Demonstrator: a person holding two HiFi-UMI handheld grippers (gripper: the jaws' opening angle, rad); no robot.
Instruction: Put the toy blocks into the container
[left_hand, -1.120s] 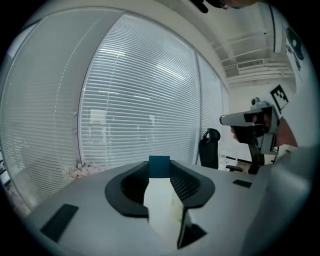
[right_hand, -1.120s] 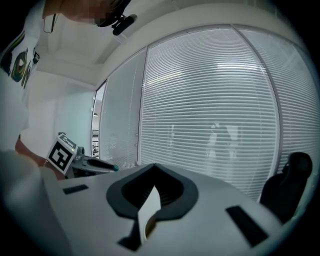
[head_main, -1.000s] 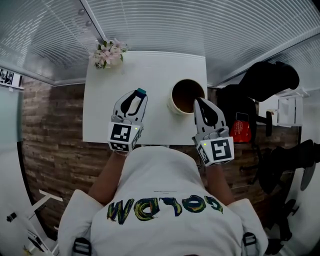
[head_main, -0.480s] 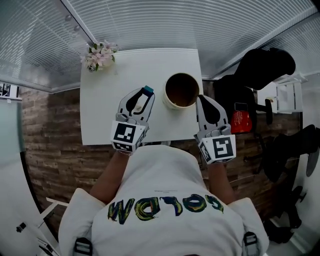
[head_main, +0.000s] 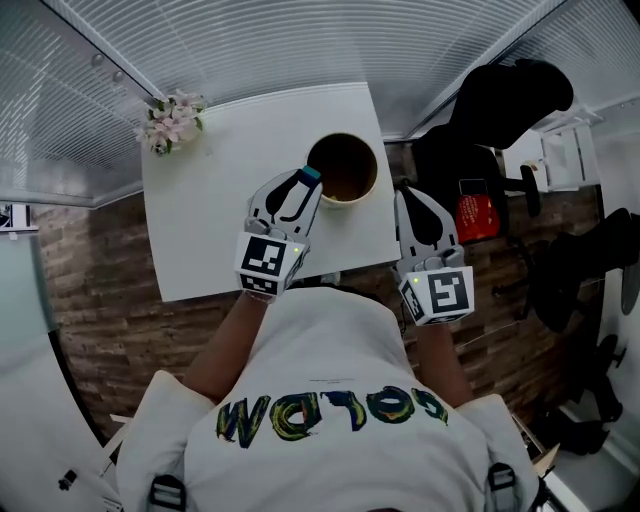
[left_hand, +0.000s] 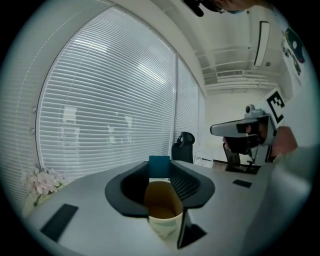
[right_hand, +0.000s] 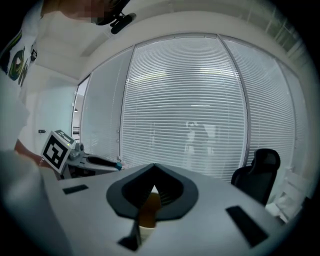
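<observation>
White blinds (head_main: 300, 50) wall off the room beyond my white counter (head_main: 200, 220). Near its right edge stands the container, a paper cup (head_main: 342, 168) with a brown inside. My left gripper (head_main: 306, 182) is clamped on a teal toy block (head_main: 311, 173), held right at the cup's left rim with the cup just ahead of the jaws. My right gripper (head_main: 407, 190), jaws together and empty, hangs near the cup's right side.
</observation>
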